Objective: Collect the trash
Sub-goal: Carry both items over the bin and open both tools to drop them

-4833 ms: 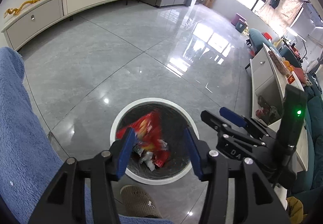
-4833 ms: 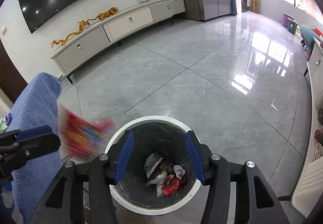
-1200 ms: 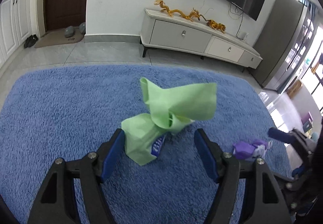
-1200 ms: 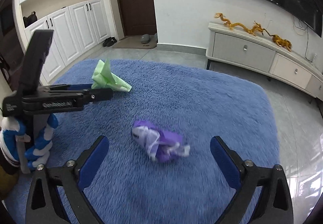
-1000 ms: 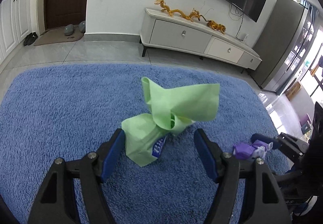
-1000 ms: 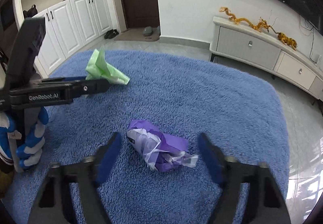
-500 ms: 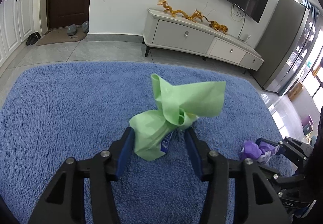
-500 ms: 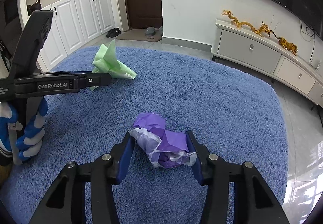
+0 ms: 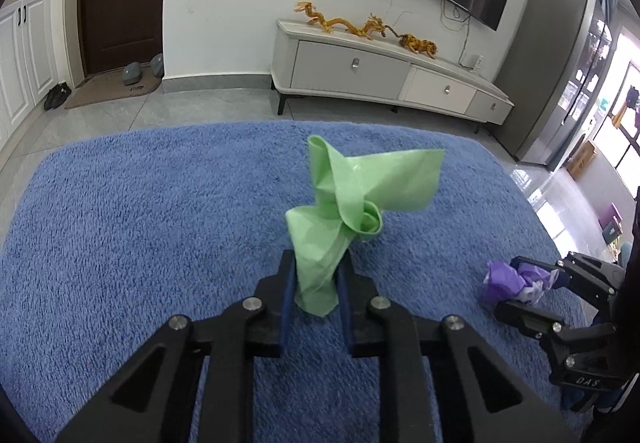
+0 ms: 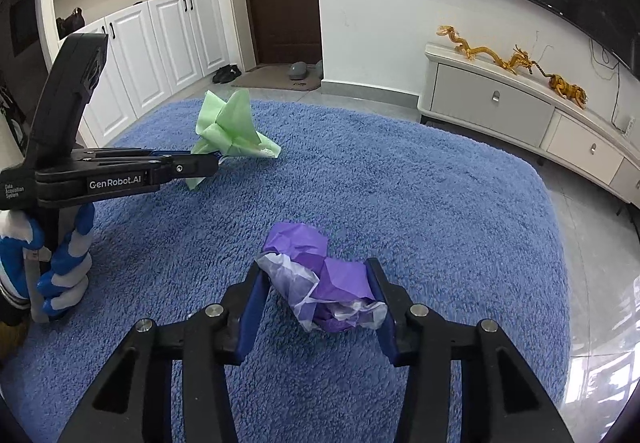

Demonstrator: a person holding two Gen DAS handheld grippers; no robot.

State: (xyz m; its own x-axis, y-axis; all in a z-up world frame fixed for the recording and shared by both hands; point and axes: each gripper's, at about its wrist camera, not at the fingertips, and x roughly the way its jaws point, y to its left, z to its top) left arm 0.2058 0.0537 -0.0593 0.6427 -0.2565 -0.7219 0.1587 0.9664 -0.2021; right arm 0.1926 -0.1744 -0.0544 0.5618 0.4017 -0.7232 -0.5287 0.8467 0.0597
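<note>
The blue rug (image 9: 120,227) spreads beneath both tongs; the left tongs (image 9: 314,285) are clamped on the green wrapper (image 9: 344,219), pinching only its lower tail, so its loose top could slip free; the right tongs (image 10: 316,295), part-closed, press the purple wrapper (image 10: 320,279), whose crumpled film may spring out.
</note>
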